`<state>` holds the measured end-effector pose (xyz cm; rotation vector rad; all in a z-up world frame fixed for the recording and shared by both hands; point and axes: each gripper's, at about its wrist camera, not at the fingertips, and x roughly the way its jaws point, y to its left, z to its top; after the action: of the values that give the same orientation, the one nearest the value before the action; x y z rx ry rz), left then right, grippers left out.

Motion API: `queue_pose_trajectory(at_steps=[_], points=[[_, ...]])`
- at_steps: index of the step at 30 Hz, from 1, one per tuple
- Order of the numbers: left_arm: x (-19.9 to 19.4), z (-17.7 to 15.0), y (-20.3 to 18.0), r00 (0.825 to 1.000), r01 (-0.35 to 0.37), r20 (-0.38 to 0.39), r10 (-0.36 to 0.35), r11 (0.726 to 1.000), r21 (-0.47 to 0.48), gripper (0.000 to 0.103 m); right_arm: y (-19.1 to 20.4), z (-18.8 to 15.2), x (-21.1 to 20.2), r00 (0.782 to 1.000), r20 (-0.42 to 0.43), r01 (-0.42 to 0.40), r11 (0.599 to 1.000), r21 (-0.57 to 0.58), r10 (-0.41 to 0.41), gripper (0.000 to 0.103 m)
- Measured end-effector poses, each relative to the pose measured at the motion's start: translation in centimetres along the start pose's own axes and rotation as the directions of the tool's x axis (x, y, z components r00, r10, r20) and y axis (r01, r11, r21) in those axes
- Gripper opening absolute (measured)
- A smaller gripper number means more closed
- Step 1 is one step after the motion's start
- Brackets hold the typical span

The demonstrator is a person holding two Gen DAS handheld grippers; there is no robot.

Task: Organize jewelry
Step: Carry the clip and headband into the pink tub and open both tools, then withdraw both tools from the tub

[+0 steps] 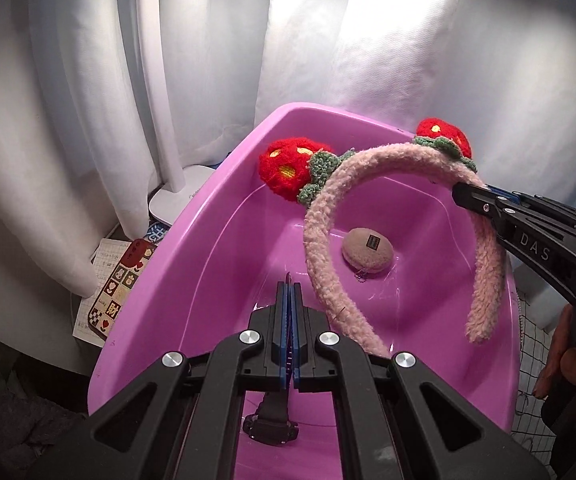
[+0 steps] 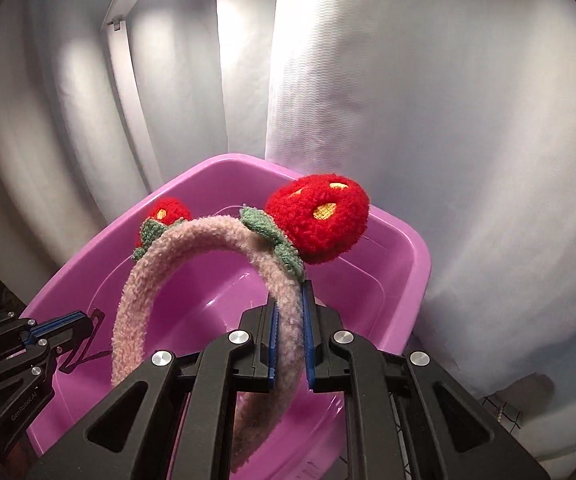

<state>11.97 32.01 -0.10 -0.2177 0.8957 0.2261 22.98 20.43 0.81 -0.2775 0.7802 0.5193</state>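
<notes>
White curtain [image 1: 216, 60] is seen as backdrop in both views, folds lit from above. Purple plastic tub [image 1: 192, 248] fills the centre of the left wrist view; in the right wrist view its rim runs from 9 o'clock round to 3 o'clock.

Pink fuzzy headband [image 1: 320, 240] is held in the air above the tub, arch uppermost, both ends hanging down. Two red strawberry pompoms with green leaves are carried on the arch: one [image 1: 288, 168] at 11 o'clock, one [image 1: 444, 134] at 1 o'clock of the left wrist view.

Right gripper [image 2: 289, 336]: blue pads clamped on one leg of the headband, just below the near pompom. It enters the left wrist view from 3 o'clock.

Left gripper [image 1: 289, 292]: pads pressed together, a thin dark clip [image 2: 84, 340] pinched at the tips; type of clip cannot be told. Gripper sits at 9 o'clock of the right wrist view, over the tub's near side.

Beige oval plush [image 1: 368, 250] with a small dark label rests on the tub floor, framed inside the headband's arch. White lamp base [image 1: 176, 200] and a patterned card [image 1: 122, 284] lie outside the tub at 9 o'clock.
</notes>
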Motion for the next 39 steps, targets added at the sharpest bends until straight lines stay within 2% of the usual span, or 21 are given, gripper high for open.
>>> queue_pose_trajectory(at_steps=[9,10,11,12,13,15,17,28,39], points=[[1.9,0.1,0.8,0.997,-0.006,-0.077,0.004,1.0,-0.03,0.003,-0.6,0.1,1.6,0.998,-0.066,0.018,1.0,0.013,-0.017,0.014],[1.9,0.1,0.8,0.997,-0.013,-0.075,0.011,1.0,-0.025,0.003,-0.8,0.1,1.8,0.997,-0.082,0.017,0.999,0.03,-0.014,0.027],[1.8,0.2,0.8,0.997,-0.023,-0.074,0.022,1.0,-0.019,0.005,-1.0,0.1,1.9,0.996,-0.084,0.017,0.999,0.048,-0.012,0.05],[1.8,0.2,0.7,0.996,-0.033,-0.078,0.032,0.999,-0.014,0.016,-1.2,0.1,1.6,0.997,-0.071,0.017,0.998,0.065,-0.012,0.058],[1.8,0.3,0.7,0.996,-0.037,-0.084,0.036,0.999,-0.015,0.025,-1.4,0.1,1.3,0.998,-0.057,0.018,0.997,0.075,-0.014,0.061],[1.2,0.5,0.9,0.998,-0.034,-0.061,0.032,0.999,-0.033,0.071,-1.4,0.1,0.8,0.998,-0.049,0.038,0.997,0.074,-0.034,0.061],[0.3,0.5,1.2,0.999,-0.044,-0.011,0.043,0.998,-0.043,0.085,-1.4,0.0,0.5,0.998,-0.049,0.037,0.997,0.073,-0.034,0.061],[0.6,-0.5,1.9,0.996,-0.057,-0.067,0.053,0.996,-0.067,0.086,-0.2,-0.7,-1.5,0.999,-0.034,0.025,0.998,0.061,-0.023,0.061],[-1.4,-1.5,1.4,0.997,-0.065,-0.042,0.062,0.995,-0.07,0.086,0.7,-1.7,-4.1,1.0,0.0,0.017,0.998,0.062,-0.017,0.061]])
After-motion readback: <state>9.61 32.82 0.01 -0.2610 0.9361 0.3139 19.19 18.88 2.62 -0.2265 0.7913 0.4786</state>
